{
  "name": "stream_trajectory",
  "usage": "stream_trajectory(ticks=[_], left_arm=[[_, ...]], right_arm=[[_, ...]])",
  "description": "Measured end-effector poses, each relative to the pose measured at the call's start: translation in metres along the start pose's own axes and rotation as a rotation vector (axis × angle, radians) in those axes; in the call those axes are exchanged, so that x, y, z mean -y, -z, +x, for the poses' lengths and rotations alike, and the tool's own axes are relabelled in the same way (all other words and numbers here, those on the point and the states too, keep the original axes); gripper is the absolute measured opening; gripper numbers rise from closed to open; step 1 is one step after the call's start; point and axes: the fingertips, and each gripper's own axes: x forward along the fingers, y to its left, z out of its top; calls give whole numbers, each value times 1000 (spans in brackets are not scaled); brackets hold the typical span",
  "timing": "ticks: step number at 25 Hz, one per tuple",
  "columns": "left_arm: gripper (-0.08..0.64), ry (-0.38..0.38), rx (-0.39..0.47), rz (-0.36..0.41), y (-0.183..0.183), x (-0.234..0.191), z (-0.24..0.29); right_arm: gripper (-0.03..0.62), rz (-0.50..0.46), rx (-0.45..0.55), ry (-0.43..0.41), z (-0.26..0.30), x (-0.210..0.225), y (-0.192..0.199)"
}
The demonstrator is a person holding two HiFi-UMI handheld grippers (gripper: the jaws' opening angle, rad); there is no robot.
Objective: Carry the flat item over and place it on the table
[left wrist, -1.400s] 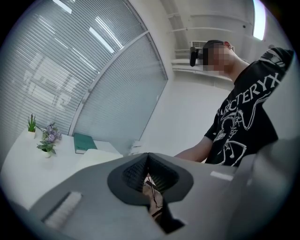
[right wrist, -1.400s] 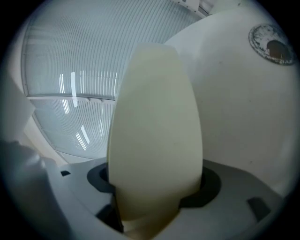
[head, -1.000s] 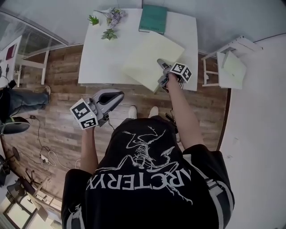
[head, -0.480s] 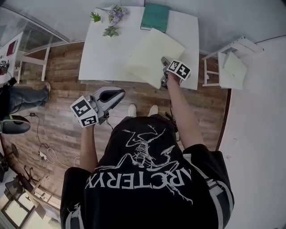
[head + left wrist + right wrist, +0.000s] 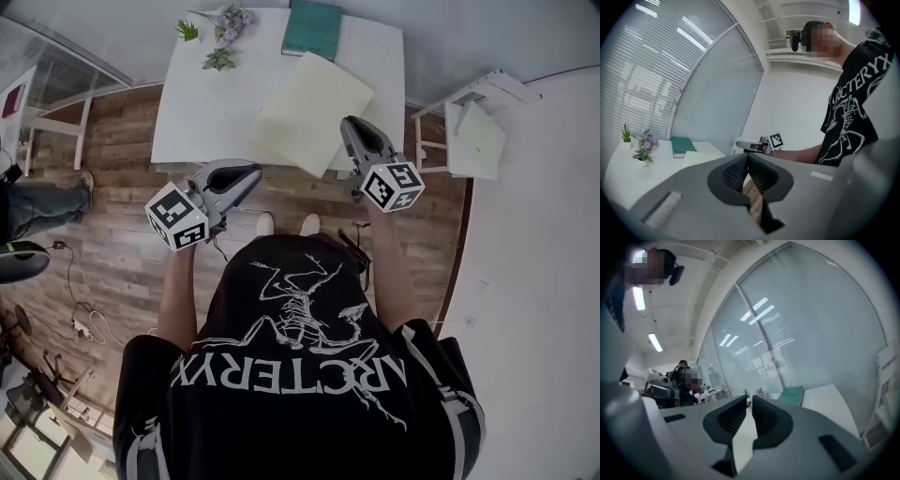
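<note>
Pale yellow flat sheet (image 5: 309, 111) lies on white table (image 5: 192, 117).

Pale yellow sheet (image 5: 309, 112), white table (image 5: 197, 112), green book (image 5: 314, 30).

An office: blind-covered glass partitions (image 5: 710, 89), white table (image 5: 197, 112).

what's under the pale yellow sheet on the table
The pale yellow sheet lies flat on the white table, whose bare top shows to its left. The patch it covers is hidden, so anything thin beneath cannot be seen.
</note>
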Motion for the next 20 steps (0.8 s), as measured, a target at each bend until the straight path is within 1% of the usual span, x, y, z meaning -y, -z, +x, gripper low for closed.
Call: stream_trajectory(ticks=[2,5,6,8,11,13,15,17,20], left_arm=[[11,-2,-28,23,-3,-1,10],[11,-37,-42,76,-11,-4,21],[11,-56,-40,95,-14,-5,23],[11,-91,-21,118,-20,-9,25],[9,-135,22,123,-30,-13,26],[9,-154,41,131,-36,-13,27],[9,-166,58,156,-43,-10,27],[9,-182,78,209,-53,-5,26],[9,-215,103,312,-67,2,24]], right_arm=[[34,-104,14,-50,-10,-26,-20],[14,-225,61,-116,-25,-63,-42],[12,-266,68,-115,-28,-70,-46],[12,-337,66,-86,-34,-76,-52],[11,-363,76,-44,-43,-71,-56],[11,-365,88,-38,-49,-71,-60],[11,-375,97,-37,-54,-73,-63],[11,-391,104,-36,-57,-76,-67],[11,-409,115,-40,-57,-81,-72]])
